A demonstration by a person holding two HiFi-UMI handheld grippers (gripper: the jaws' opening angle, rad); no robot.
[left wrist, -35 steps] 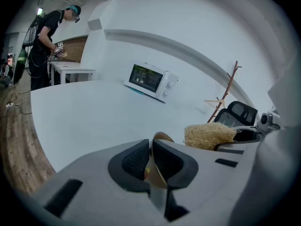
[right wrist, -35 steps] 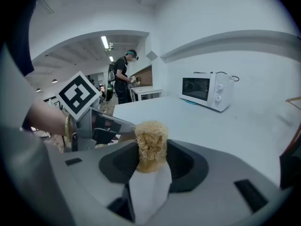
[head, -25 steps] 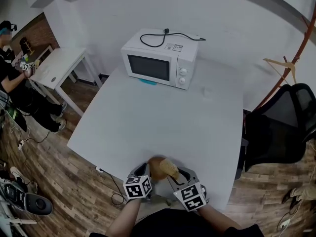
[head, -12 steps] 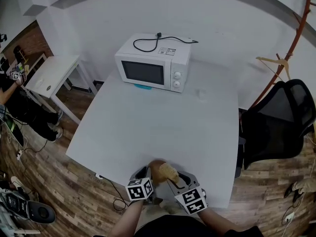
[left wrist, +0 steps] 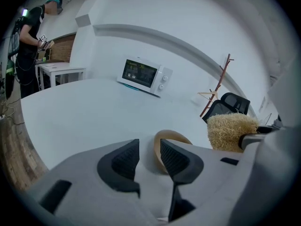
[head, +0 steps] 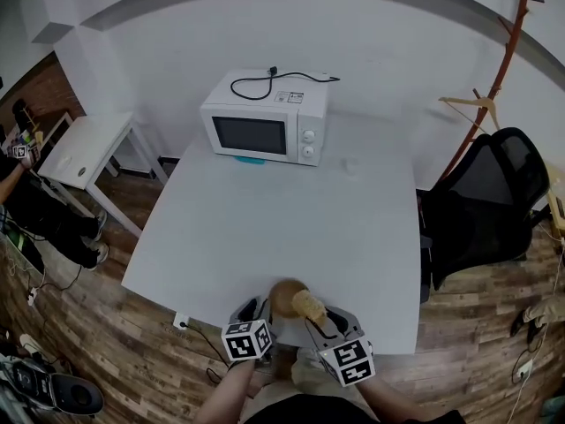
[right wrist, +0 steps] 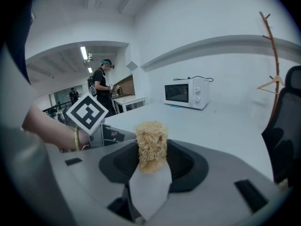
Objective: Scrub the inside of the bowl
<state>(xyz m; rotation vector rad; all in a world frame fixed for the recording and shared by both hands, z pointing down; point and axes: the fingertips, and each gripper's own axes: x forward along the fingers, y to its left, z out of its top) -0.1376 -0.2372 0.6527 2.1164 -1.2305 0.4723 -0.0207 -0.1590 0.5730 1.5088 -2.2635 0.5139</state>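
Now left hand-held gripper (left wrist: 149, 149) opening round bowl (head: 281, 299), right hand-held gripper (right wrist: 153, 154) clamping scrubber (right wrist: 151, 138).

Office, white table (head: 291, 228), swivel chair (head: 490, 197), microwave (head: 262, 126)

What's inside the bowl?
Visible part of the bowl looks empty; the scrubber is off to its side. The opening left fingers hide its near half.

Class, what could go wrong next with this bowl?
The left claw is opening its jaws with the rim of the bowl between them, close to the near edge of the table: the bowl may drop or slide off.
The scrubber in the right claw could shove the loose bowl.
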